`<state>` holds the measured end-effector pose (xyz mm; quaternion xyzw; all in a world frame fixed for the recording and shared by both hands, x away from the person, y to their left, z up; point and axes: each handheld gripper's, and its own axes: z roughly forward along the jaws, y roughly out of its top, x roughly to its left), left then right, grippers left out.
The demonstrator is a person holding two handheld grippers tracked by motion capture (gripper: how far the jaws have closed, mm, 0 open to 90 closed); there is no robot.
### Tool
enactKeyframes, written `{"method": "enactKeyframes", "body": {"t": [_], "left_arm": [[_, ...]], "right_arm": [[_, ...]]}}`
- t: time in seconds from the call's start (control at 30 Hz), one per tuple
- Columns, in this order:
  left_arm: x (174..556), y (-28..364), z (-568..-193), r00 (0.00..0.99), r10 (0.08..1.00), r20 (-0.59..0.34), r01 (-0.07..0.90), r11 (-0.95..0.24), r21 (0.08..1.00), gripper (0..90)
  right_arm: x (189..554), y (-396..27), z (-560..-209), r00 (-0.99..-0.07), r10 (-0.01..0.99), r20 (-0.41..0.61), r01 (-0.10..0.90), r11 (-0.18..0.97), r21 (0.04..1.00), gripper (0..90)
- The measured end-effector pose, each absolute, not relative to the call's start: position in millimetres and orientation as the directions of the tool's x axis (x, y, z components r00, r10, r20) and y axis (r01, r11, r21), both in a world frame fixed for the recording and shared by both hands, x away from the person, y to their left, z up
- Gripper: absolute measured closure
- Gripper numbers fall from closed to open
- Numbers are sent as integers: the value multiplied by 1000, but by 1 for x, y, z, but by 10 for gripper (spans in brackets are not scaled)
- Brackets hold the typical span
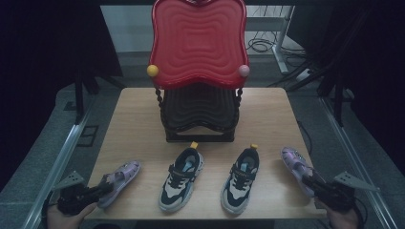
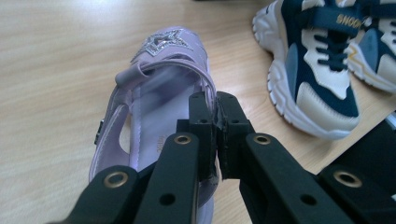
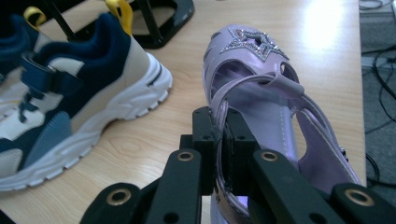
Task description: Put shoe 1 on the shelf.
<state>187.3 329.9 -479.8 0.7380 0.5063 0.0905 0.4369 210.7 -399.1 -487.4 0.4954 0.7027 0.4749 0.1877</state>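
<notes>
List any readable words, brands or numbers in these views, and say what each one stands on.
"SNOO", cut off by the frame edge: gold letters on the navy strap of the nearer sneaker, left gripper view.
Small print on the insole of the left purple sandal: too blurred to read.
Strap lettering on both sneakers in the high view: too small to read.

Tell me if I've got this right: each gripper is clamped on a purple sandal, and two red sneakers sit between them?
Not quite. The two sneakers are navy and white, not red, as the high view shows. The left gripper and right gripper each clamp a purple sandal.
</notes>
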Motion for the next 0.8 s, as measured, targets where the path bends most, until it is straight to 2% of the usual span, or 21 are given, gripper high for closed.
{"method": "enactKeyframes", "body": {"t": [0.67,0.8], "left_arm": [[208,319,-436,526,804,-276,530,-57,846,867],[217,311,-429,541,795,-274,507,-48,861,867]], "right_arm": [[217,-378,-456,-496,845,200,413,27,911,854],[222,-371,-452,-533,820,207,388,20,921,853]]}}
